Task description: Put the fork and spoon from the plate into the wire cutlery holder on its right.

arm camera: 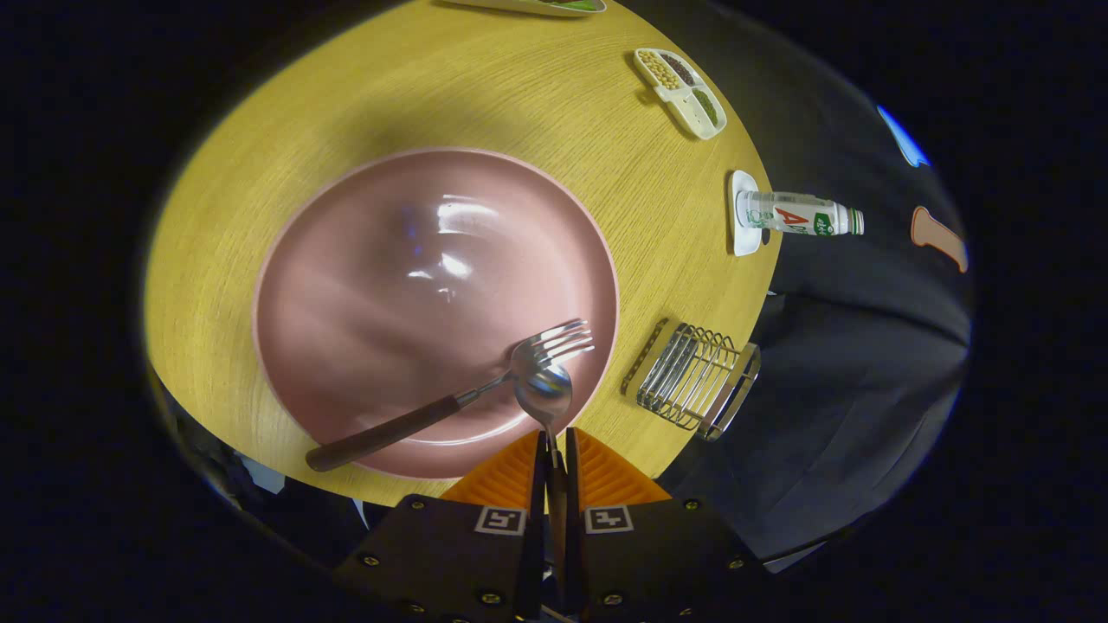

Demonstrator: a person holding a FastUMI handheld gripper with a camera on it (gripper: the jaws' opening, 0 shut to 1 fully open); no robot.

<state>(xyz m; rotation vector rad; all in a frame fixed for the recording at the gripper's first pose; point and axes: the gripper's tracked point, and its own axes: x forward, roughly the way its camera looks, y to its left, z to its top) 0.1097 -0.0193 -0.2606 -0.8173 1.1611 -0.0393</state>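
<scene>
My gripper (555, 450) is shut on the handle of the spoon (544, 391), whose bowl sticks out just ahead of the fingertips over the near right part of the pink plate (389, 285). The fork (450, 402) lies on the plate with its dark handle reaching over the near rim to the left of the fingers and its tines under or beside the spoon bowl. The wire cutlery holder (692, 378) stands on the wooden table to the right of the plate, ahead and right of the fingers.
The round wooden table (519, 95) ends just past the holder. Beyond the holder a small bottle (801, 214) stands on a white coaster. Farther off is a divided dish (680, 91) of beans, and another dish (537, 5) at the far edge.
</scene>
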